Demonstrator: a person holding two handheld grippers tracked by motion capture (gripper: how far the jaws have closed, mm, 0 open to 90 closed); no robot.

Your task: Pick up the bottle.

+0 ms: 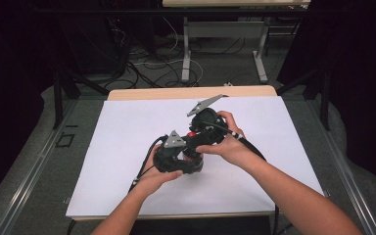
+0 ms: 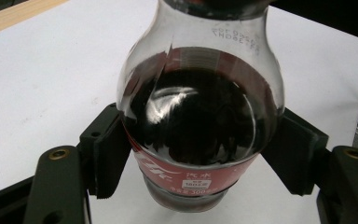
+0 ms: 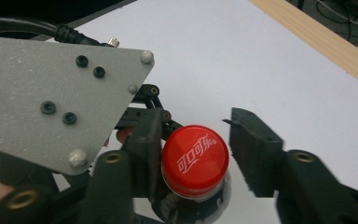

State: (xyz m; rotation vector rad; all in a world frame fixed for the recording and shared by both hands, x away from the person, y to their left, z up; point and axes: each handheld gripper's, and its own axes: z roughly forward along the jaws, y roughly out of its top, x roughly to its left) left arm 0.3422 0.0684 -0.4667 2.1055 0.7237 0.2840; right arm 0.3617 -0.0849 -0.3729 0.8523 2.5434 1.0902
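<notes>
While clamped mid-frame over the white table [image 1: 127,132]: cola bottle [image 2: 200,116] in left gripper [image 2: 200,163].
Right gripper [image 3: 196,154] spread around red cap [image 3: 195,158], one pad touching, other apart.

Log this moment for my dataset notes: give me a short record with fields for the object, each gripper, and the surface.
object: cola bottle, dark drink inside, red cap on
left gripper: jaws clamped on the bottle's body at the red label
right gripper: jaws open either side of the cap, one pad touching or nearly so
surface: white sheet on a wooden table
</notes>
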